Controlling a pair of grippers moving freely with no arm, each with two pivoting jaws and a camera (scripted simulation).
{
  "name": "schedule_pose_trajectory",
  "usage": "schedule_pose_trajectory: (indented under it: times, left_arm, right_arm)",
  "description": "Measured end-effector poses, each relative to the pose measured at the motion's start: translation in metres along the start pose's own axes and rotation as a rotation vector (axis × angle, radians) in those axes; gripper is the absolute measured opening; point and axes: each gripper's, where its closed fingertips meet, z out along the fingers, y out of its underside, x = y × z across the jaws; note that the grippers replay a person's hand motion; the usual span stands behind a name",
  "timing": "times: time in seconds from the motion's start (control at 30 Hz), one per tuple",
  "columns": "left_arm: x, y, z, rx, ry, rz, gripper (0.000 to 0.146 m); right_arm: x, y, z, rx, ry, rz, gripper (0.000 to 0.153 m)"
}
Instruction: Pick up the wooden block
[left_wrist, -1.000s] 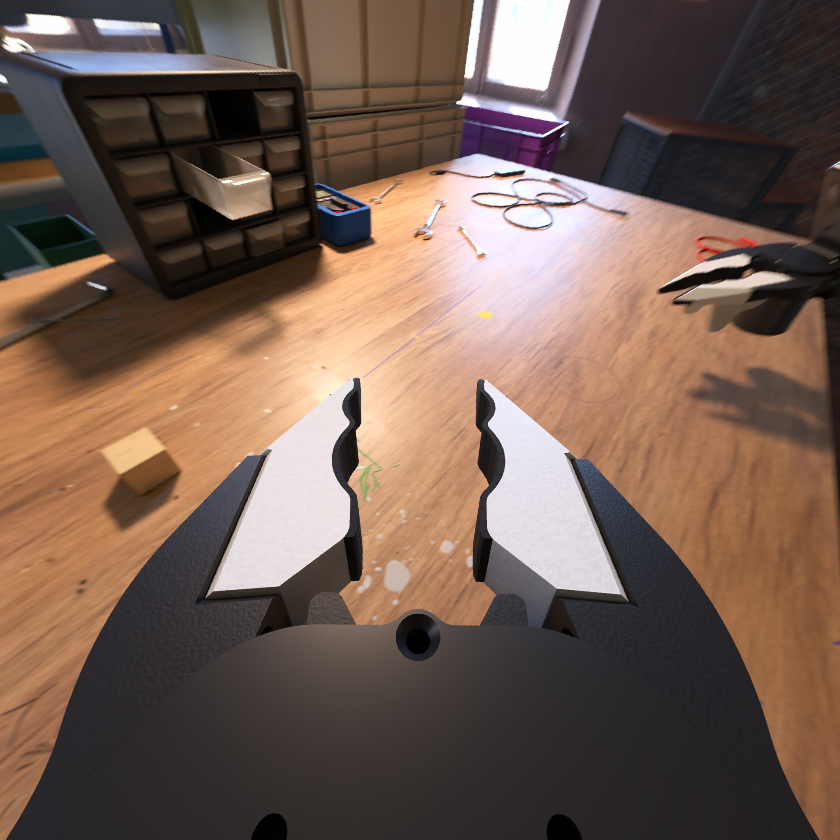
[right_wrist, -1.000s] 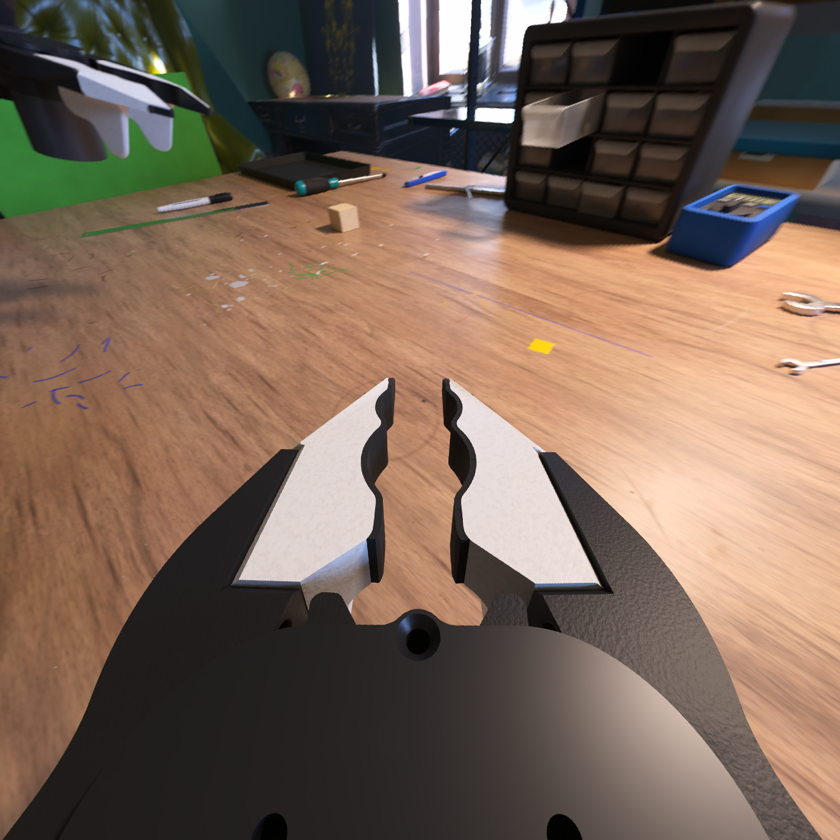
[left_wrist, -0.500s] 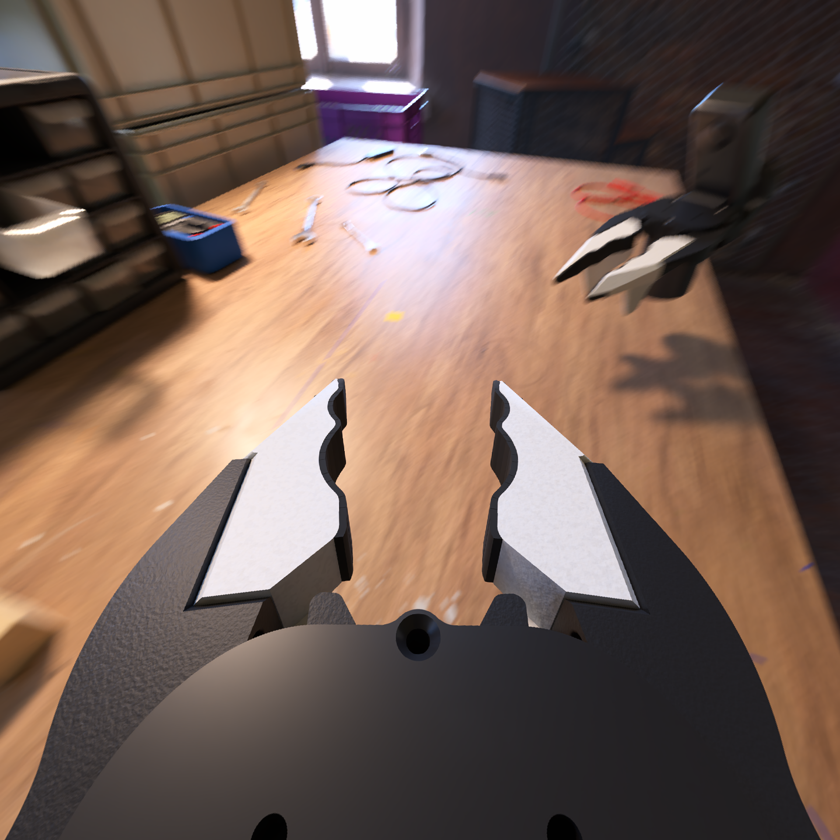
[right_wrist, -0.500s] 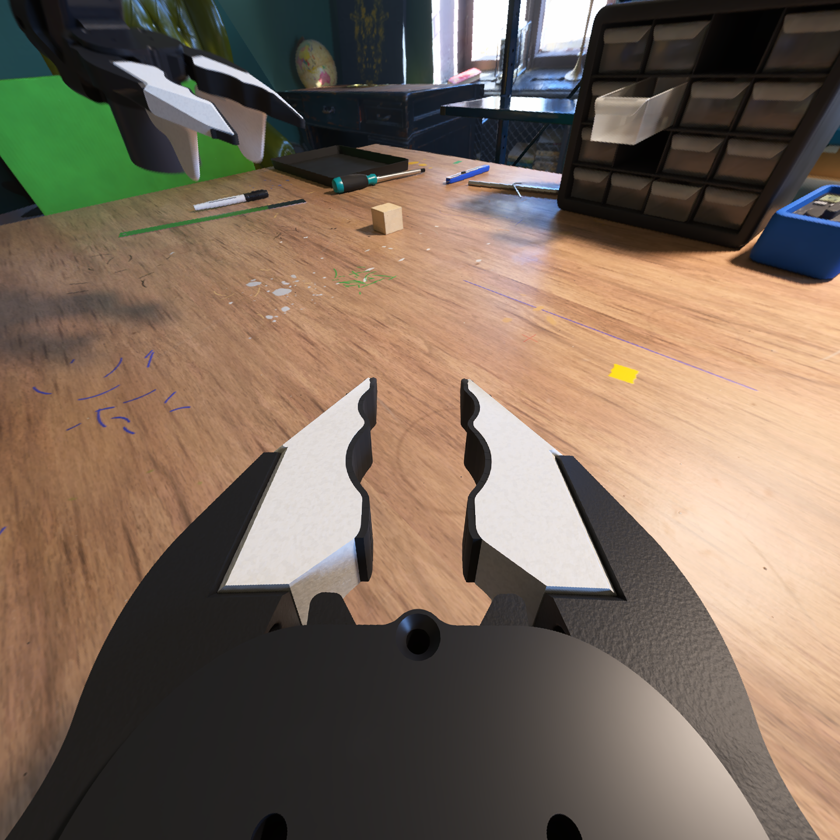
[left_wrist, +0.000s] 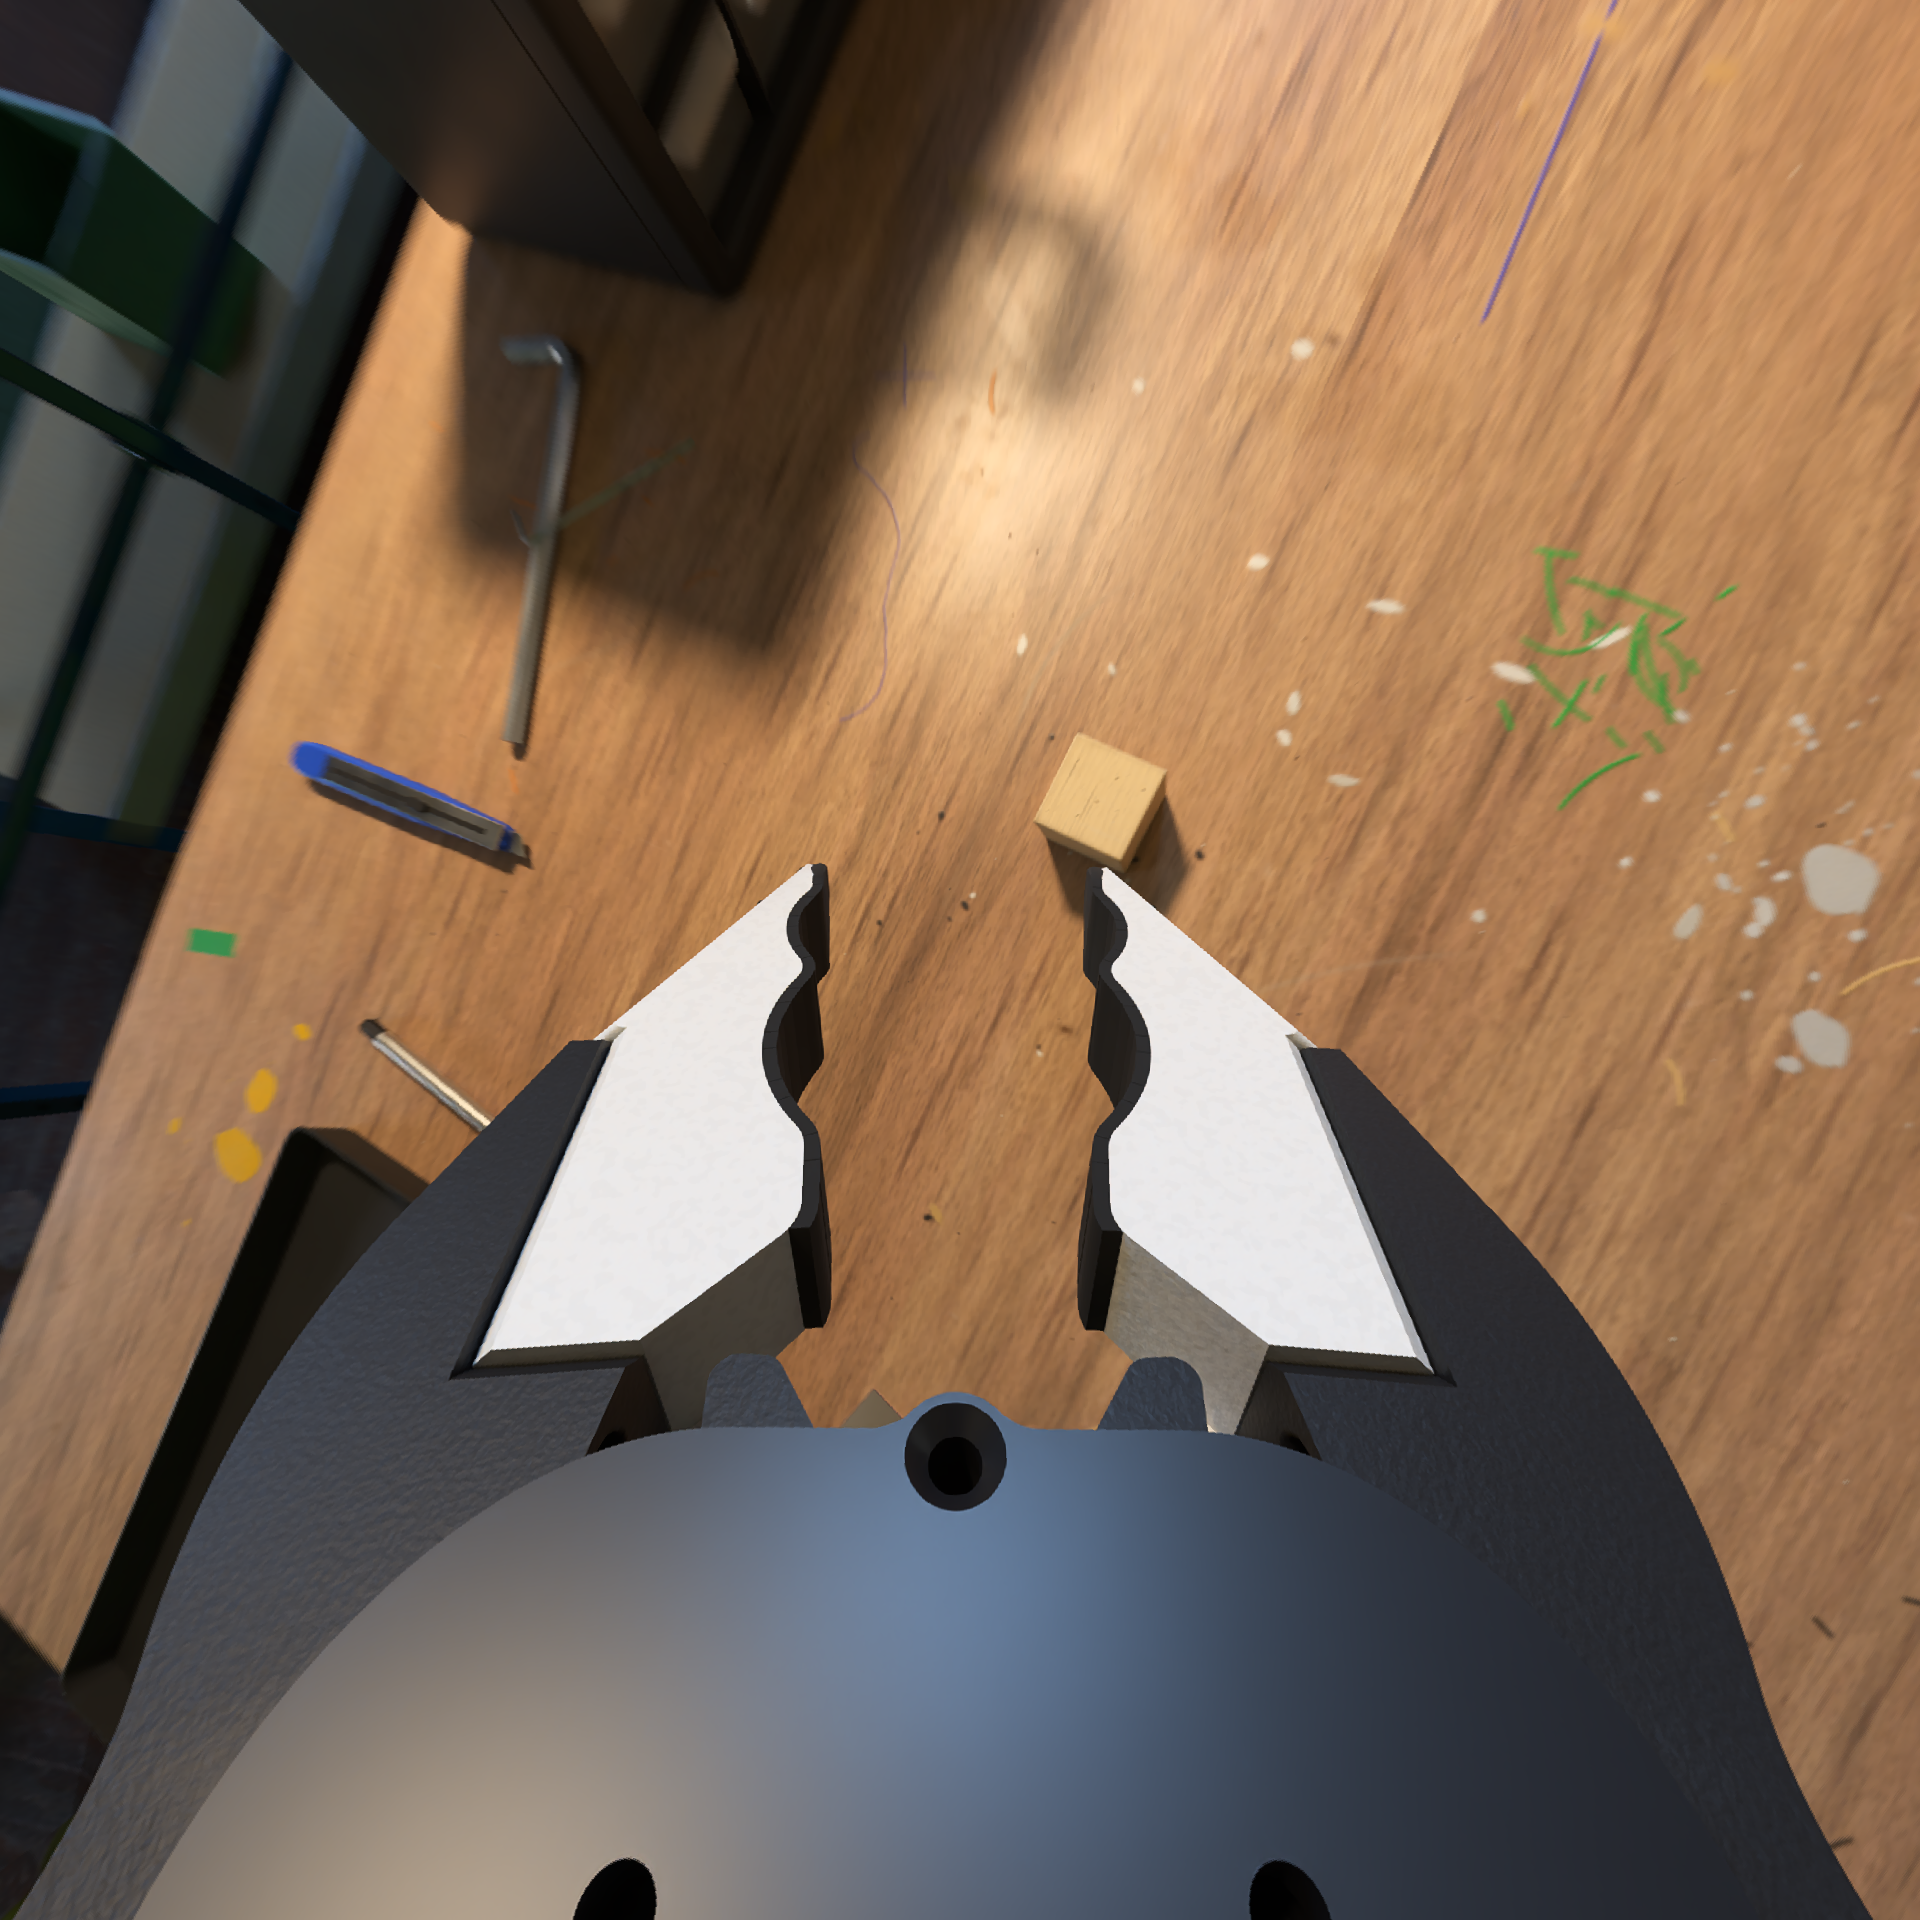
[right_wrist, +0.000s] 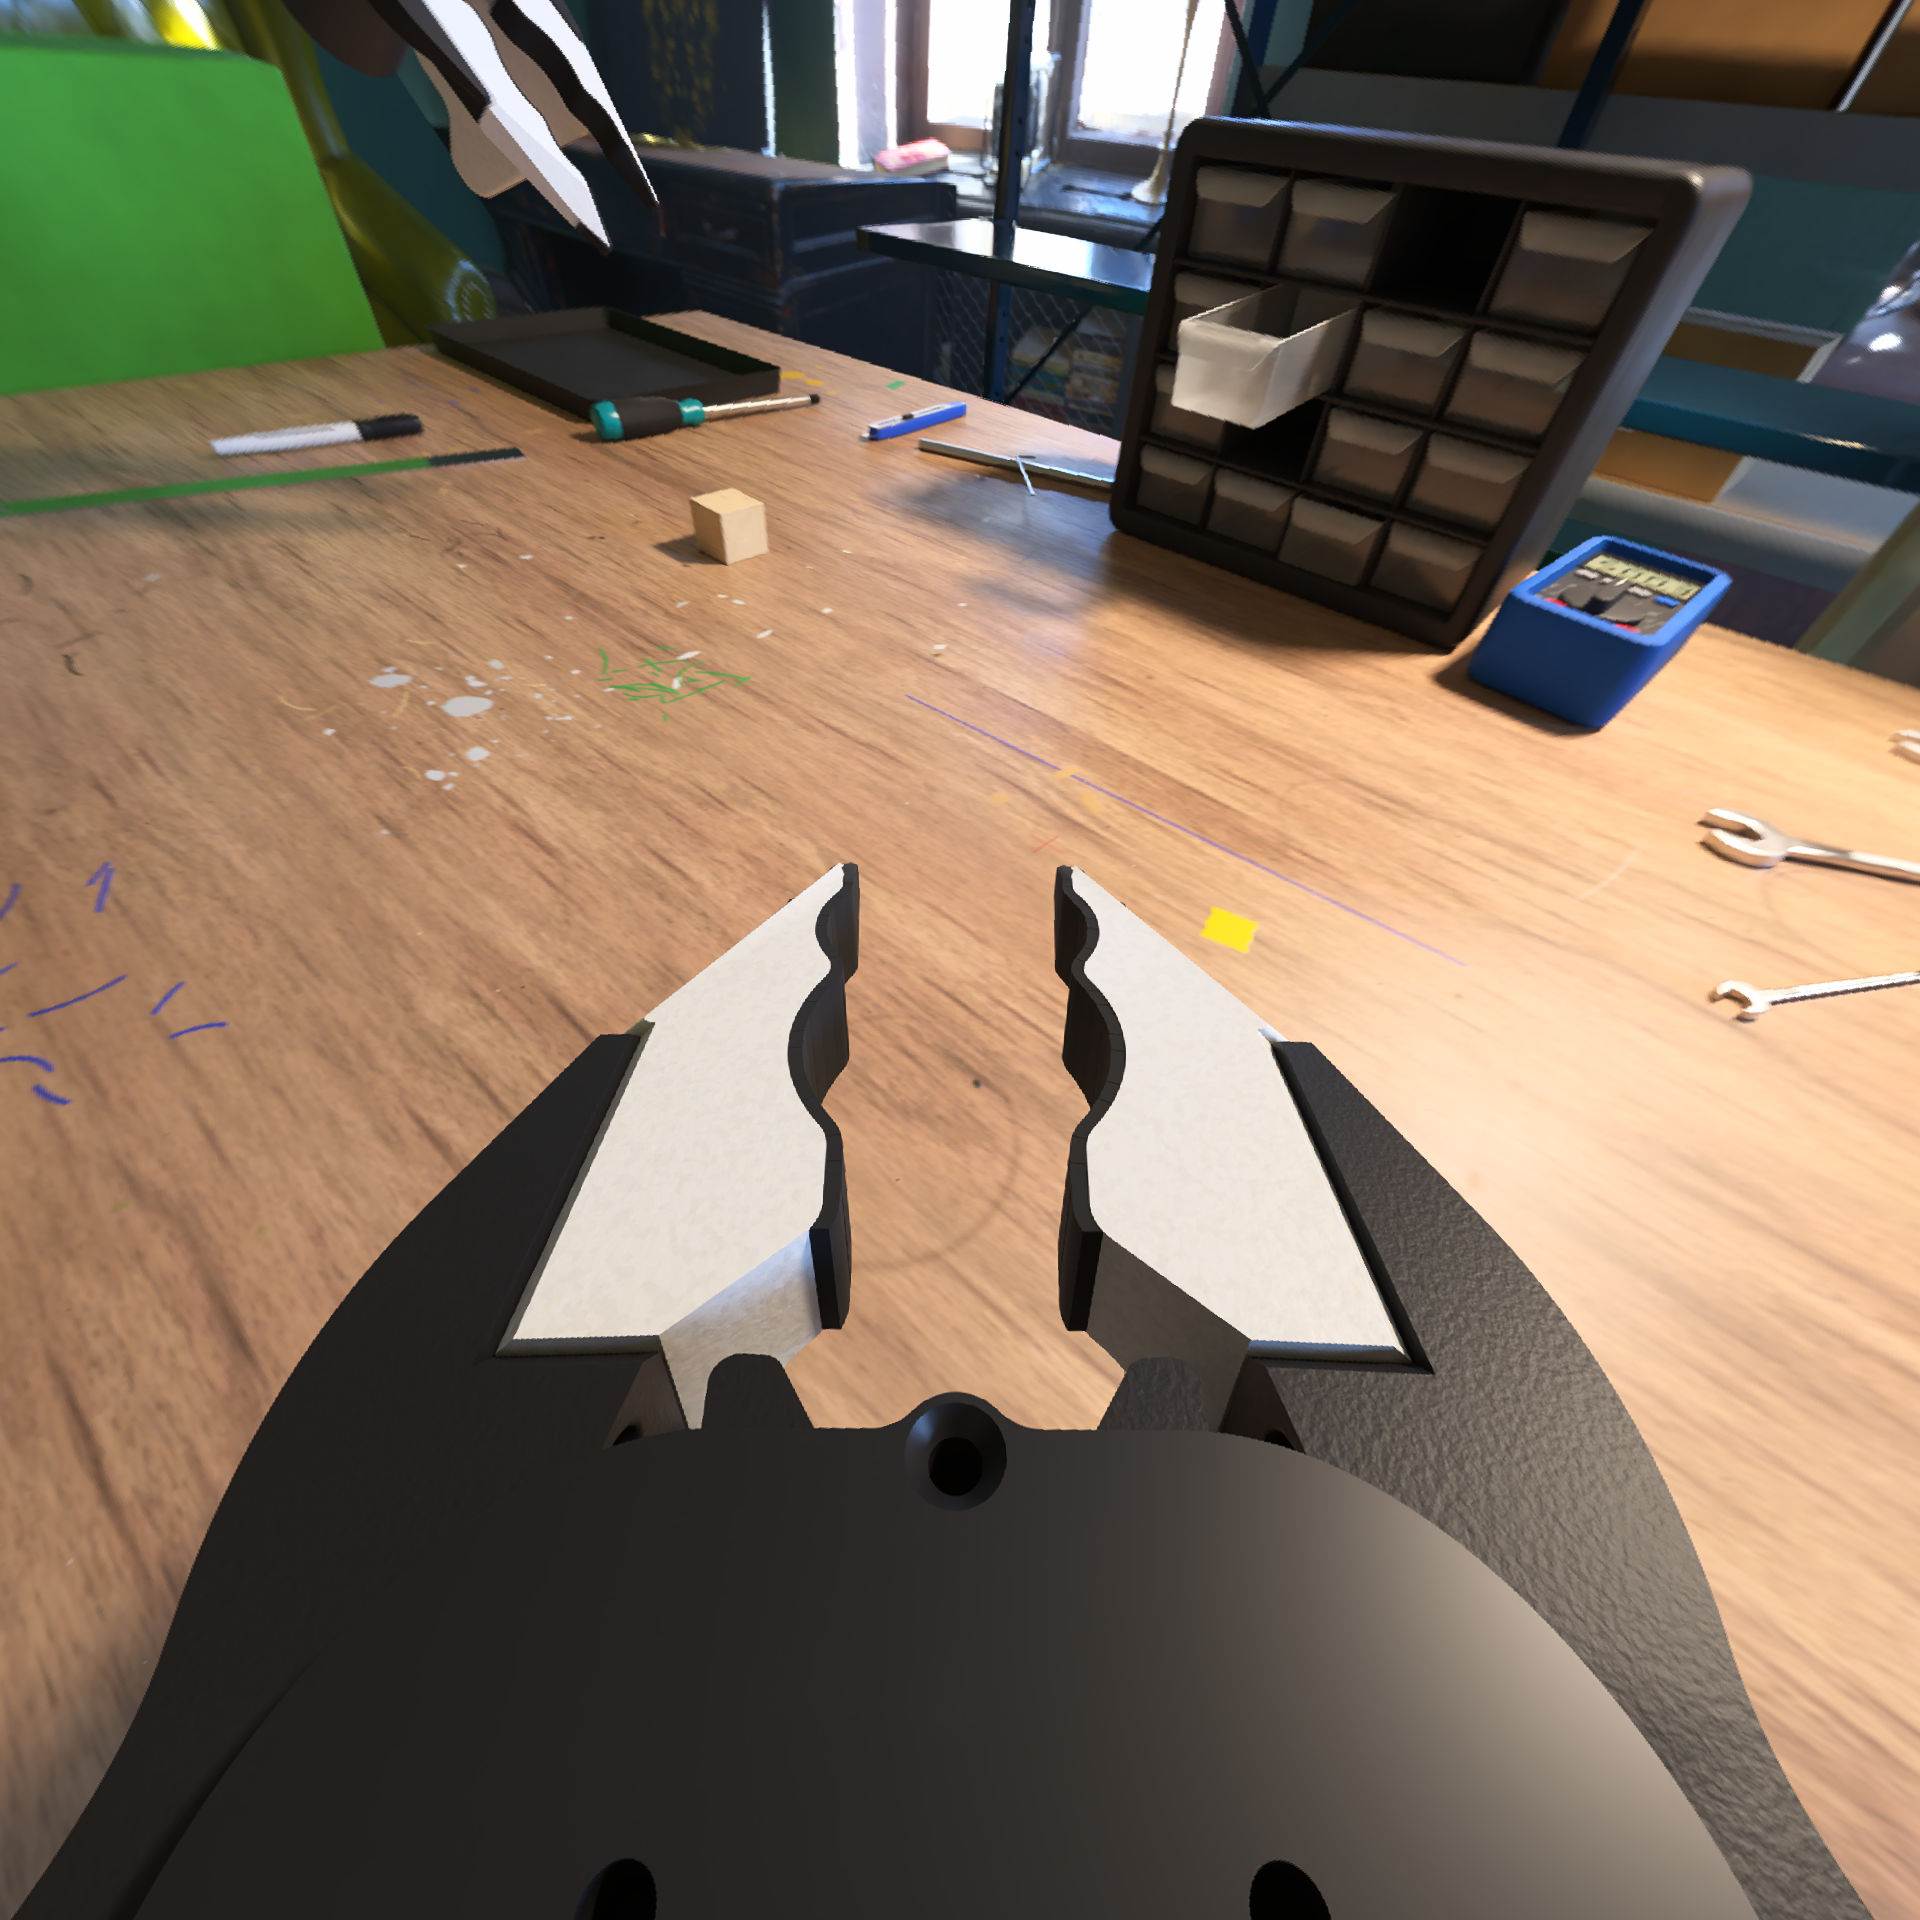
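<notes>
Sitting loose on the scuffed wooden workbench (left_wrist: 1299, 436), the small pale wooden cube block (left_wrist: 1101, 798) is seen just above centre in the left wrist view, just beyond the right fingertip (left_wrist: 1103, 891) of the left gripper (left_wrist: 954, 883), whose jaws are spread wide and empty. A blue utility knife (left_wrist: 407, 802) is spotted at mid-left. The right gripper (right_wrist: 954, 883), also parted and empty, is kept well away.

No legible text, labels, brands, numbers or signs anywhere
</notes>
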Motion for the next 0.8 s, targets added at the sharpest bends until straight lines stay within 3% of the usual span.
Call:
schedule_pose_trajectory:
  times: [0.2,0.33,0.57,0.8]
  left_arm:
    - [-0.028,0.021,0.063,-0.182,0.076,0.089,0.049]
    - [-0.011,0.030,0.092,-0.276,0.244,0.131,0.049]
    - [0.035,0.036,0.111,-0.257,0.428,0.278,0.052]
    - [0.048,0.044,0.126,-0.255,0.406,0.328,0.052]
  right_arm:
    - [0.014,-0.023,-0.013,-0.047,0.096,-0.055,0.038]
    - [0.027,-0.040,-0.025,-0.037,0.146,-0.021,0.038]
    - [0.044,-0.056,-0.036,0.044,0.167,0.061,0.038]
    - [0.049,-0.055,-0.031,0.034,0.159,0.079,0.038]
